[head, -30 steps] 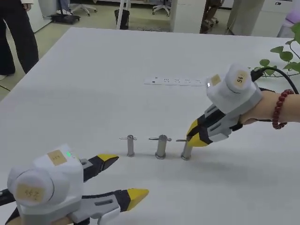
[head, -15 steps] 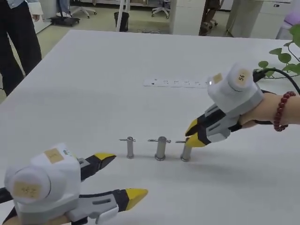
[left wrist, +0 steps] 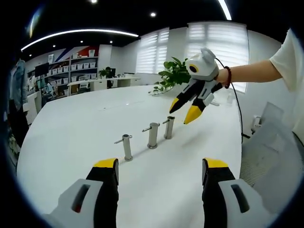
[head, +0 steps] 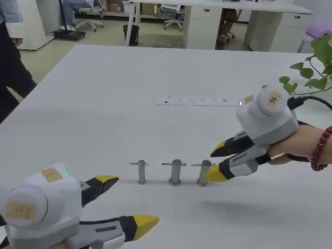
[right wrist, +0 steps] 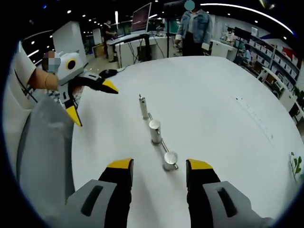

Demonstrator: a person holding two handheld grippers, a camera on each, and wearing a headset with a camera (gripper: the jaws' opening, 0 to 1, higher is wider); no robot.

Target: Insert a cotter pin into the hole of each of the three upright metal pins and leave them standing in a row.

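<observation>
3 short upright steel pins (head: 175, 173) stand in a row low in the middle of the head view, on the broad white table (head: 104, 93) — and each one has a thin wire cotter pin (head: 167, 164) poking out to the left near its top. The right gripper (head: 212, 166), white with yellow-tipped black jaws, sits at the right end of the row, jaws spread, gripping nothing. In its own view the nearest pin lies just ahead, between the 2 tips. Down in the lower left corner the left gripper (head: 132, 201) hangs well apart from the row — jaws wide, empty. Upper centre lies a flat white power strip (head: 199, 101), with a green leafy plant (head: 311, 67) at the right edge
</observation>
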